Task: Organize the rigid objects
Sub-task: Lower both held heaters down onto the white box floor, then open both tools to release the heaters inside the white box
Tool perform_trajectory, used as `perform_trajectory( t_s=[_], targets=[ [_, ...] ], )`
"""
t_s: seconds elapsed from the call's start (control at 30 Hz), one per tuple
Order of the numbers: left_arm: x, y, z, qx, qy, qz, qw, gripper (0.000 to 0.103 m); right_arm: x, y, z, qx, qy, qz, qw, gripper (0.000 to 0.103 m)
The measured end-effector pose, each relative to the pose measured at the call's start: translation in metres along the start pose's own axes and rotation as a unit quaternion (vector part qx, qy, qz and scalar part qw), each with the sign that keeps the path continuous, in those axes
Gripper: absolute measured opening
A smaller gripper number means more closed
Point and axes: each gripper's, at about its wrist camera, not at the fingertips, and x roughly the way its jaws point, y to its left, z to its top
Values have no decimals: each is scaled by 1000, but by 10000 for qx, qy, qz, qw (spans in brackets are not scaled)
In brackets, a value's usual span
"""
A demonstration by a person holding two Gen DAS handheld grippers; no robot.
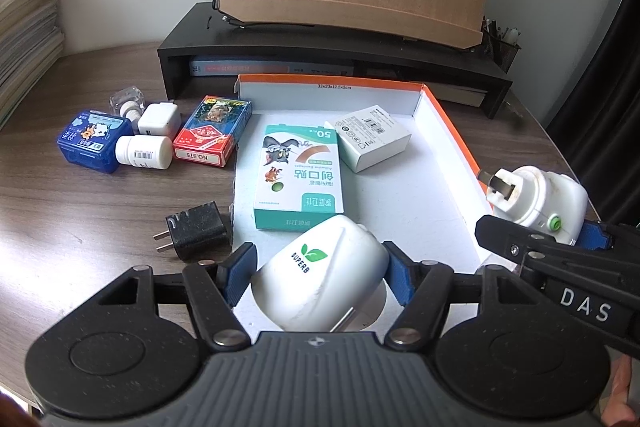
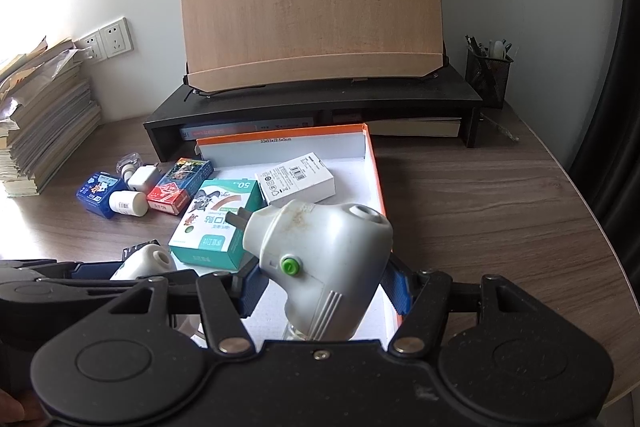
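Left wrist view: left gripper [image 1: 318, 269] jaws clamp a smooth, light, rigid white plug-in heater [image 1: 320, 279] across its rounded body; right gripper [image 2: 322, 281] jaws likewise clamp a second heater [image 2: 320, 259] above the tray [image 2: 376, 167], slippery shells both

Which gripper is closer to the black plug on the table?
Left. The left gripper, holding a white SUPERB plug-in, sits just beside the black charger. The right gripper, holding another white plug-in, is at the orange-edged box's far side.
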Motion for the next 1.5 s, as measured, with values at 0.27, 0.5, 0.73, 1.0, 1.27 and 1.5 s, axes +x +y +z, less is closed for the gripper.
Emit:
perform_trajectory(
  t_s=[0.27,0.5,0.73,1.0,1.27,1.5],
  targets=[
    [5,2,-1,-15,65,-4,10000,68,8,0,-1,-19,109,36,9999,73],
    [8,3,-1,-19,114,25,9999,68,15,-3,-1,-36,178,52,9998,74],
    [11,5,-1,-50,155,78,9998,68,22,-2,-1,-104,283,126,9995,74],
    [14,7,-3,-83,188,140,9997,68,31,-1,-1,-182,373,168,9990,74],
    [17,11,-3,-158,206,197,9995,68,42,2,-1,-295,470,213,9982,74],
    [19,13,-1,-211,199,159,9995,68,53,2,2,-347,571,187,9976,75]
  ],
)
